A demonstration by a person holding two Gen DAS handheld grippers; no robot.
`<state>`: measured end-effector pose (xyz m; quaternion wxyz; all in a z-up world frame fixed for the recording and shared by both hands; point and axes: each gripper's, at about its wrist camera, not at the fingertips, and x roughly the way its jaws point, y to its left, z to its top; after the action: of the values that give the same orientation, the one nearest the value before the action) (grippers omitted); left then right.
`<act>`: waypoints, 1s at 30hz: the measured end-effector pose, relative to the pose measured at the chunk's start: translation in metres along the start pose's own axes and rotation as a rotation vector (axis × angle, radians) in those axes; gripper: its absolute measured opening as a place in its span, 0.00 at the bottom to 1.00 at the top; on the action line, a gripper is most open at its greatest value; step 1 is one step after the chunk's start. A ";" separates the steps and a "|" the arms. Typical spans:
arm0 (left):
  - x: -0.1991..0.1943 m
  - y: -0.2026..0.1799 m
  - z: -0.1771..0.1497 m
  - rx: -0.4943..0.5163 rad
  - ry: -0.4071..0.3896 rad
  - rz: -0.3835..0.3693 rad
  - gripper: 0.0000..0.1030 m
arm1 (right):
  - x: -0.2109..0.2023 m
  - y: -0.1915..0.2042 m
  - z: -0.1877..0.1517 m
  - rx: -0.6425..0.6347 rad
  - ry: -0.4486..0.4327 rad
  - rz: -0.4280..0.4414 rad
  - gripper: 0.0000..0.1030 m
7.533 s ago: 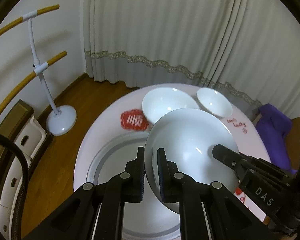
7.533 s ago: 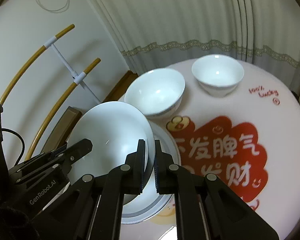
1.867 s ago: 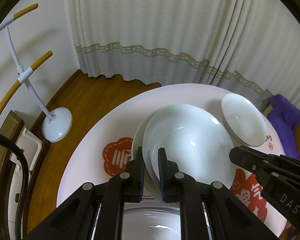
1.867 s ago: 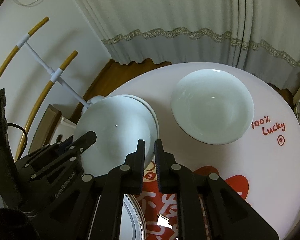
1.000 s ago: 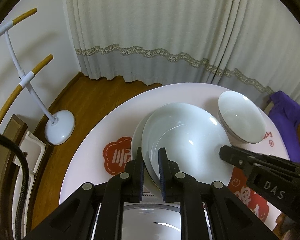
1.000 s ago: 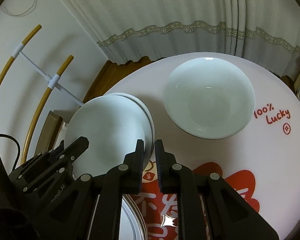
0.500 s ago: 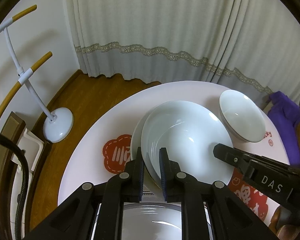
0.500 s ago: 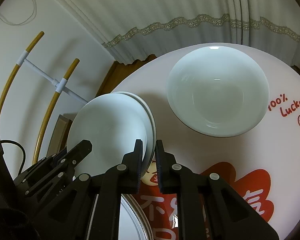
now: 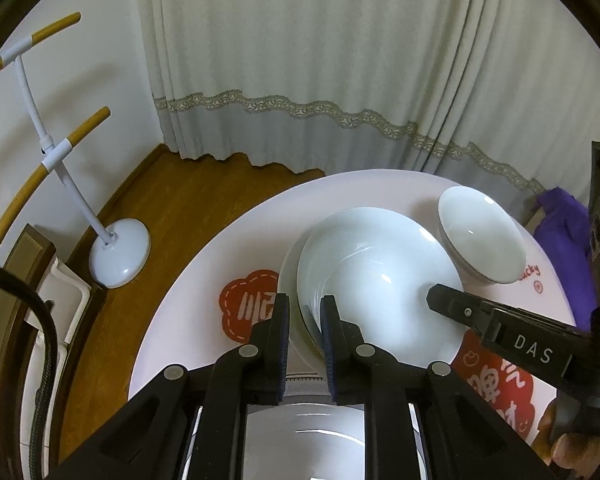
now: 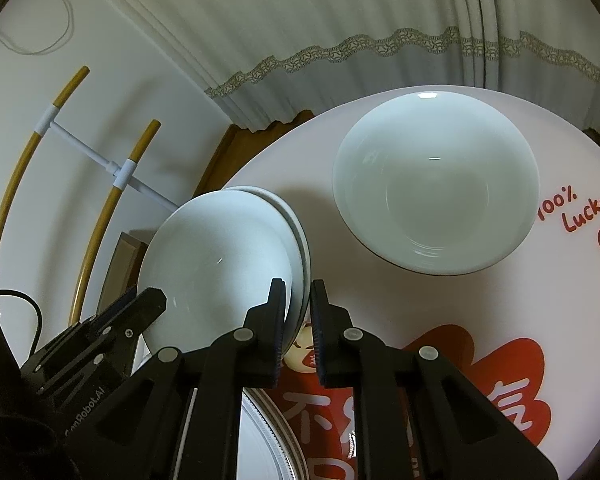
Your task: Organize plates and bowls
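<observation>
A large white bowl (image 9: 384, 280) rests nested in a second white bowl (image 9: 290, 276) on the round pink table (image 9: 228, 256). My left gripper (image 9: 304, 316) straddles their near-left rims with its jaws slightly parted. My right gripper (image 10: 298, 300) straddles the right rims (image 10: 300, 248) of the same stack (image 10: 220, 264), jaws slightly parted too. The gaps look wider than the rims. A smaller white bowl (image 9: 480, 240) stands to the right, also seen large in the right wrist view (image 10: 436, 196).
A grey-rimmed plate (image 9: 320, 440) lies at the table's near edge under my grippers. A white-and-wood floor stand (image 9: 116, 256) is on the wooden floor to the left. Curtains (image 9: 320, 80) hang behind. A purple cloth (image 9: 568, 232) lies far right.
The large bowl was carried from over the grey plate and set into the other bowl. In the last second both grippers' jaws have opened slightly around the rims.
</observation>
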<state>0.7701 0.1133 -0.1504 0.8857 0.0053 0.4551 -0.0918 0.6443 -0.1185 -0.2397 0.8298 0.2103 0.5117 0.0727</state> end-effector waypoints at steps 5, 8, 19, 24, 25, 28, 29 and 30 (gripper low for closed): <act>-0.010 0.007 0.001 -0.016 -0.017 -0.025 0.13 | 0.000 0.000 0.001 -0.002 0.001 -0.001 0.11; -0.014 0.013 0.000 -0.030 -0.019 -0.034 0.13 | 0.000 0.000 0.001 0.000 -0.001 0.000 0.11; -0.030 0.021 -0.004 -0.048 -0.046 -0.044 0.13 | 0.002 -0.001 0.000 -0.005 0.000 -0.012 0.11; -0.027 0.021 -0.005 -0.051 -0.034 -0.034 0.13 | 0.001 -0.002 -0.001 -0.005 -0.002 -0.015 0.12; -0.026 0.021 -0.004 -0.052 -0.032 -0.034 0.13 | 0.001 -0.001 -0.001 -0.003 -0.001 -0.015 0.12; -0.023 0.020 -0.003 -0.053 -0.029 -0.031 0.13 | 0.001 -0.001 -0.001 -0.004 0.000 -0.016 0.12; -0.022 0.019 -0.003 -0.054 -0.029 -0.029 0.13 | 0.001 -0.001 -0.001 -0.005 0.000 -0.017 0.12; -0.021 0.020 -0.003 -0.053 -0.027 -0.028 0.13 | 0.001 -0.001 -0.001 -0.003 0.000 -0.016 0.12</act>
<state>0.7594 0.1360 -0.1366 0.8902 -0.0259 0.4455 -0.0920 0.6436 -0.1189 -0.2416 0.8307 0.2047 0.5134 0.0669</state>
